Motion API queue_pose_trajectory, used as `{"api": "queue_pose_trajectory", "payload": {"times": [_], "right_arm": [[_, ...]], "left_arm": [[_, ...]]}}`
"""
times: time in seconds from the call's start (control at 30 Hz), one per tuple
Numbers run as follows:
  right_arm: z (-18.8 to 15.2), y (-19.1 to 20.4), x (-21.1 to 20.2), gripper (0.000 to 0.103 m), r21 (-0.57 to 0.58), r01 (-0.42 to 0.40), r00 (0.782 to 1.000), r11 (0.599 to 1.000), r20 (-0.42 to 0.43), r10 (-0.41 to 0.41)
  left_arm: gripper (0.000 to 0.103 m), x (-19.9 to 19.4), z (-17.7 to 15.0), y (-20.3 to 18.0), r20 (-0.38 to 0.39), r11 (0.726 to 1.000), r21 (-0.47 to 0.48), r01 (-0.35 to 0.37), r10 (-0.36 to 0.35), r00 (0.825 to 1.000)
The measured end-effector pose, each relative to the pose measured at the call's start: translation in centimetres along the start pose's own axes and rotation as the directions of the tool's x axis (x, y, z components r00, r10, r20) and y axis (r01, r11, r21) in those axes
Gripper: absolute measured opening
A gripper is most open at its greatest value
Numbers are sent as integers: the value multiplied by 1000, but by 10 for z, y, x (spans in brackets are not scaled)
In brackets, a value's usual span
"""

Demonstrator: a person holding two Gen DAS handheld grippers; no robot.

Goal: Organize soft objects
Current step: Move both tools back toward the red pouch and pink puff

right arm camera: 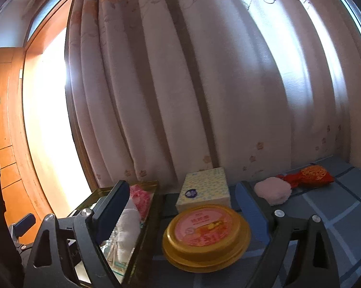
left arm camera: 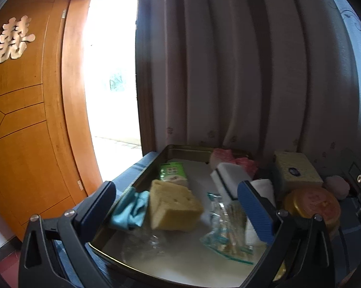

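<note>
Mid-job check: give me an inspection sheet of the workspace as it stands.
Surface: blue checked cloth, tray at its left.
Job's things: yellow sponge, blue cloth, green tissue pack, white towel in the tray; pink puff, red pouch outside.
Clutter: round gold tin, tissue box, clear wrappers.
Grippers: left gripper open above the tray; right gripper open, empty.
Cables: nothing seen.
Surroundings: curtain, wooden door.

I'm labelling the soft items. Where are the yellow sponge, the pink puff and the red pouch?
yellow sponge (left arm camera: 173, 207): left wrist view, middle of its front face.
pink puff (right arm camera: 272, 190): right wrist view, centre of its top.
red pouch (right arm camera: 314, 175): right wrist view, middle of its patterned body.
</note>
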State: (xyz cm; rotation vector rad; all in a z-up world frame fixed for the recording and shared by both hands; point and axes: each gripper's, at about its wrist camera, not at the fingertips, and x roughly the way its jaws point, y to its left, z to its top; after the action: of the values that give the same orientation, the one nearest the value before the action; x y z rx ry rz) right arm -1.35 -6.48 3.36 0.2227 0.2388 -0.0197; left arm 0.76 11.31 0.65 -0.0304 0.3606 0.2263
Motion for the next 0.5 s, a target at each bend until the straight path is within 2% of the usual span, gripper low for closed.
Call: {"api": "queue_pose_trajectory", "payload": {"times": [0.5], "right_arm": [[7,-31,-22,92,-46,85,995,995,57,-82]], "left_arm": [[103,-21,-5,-35,12,997,15,74,-75,997]]}}
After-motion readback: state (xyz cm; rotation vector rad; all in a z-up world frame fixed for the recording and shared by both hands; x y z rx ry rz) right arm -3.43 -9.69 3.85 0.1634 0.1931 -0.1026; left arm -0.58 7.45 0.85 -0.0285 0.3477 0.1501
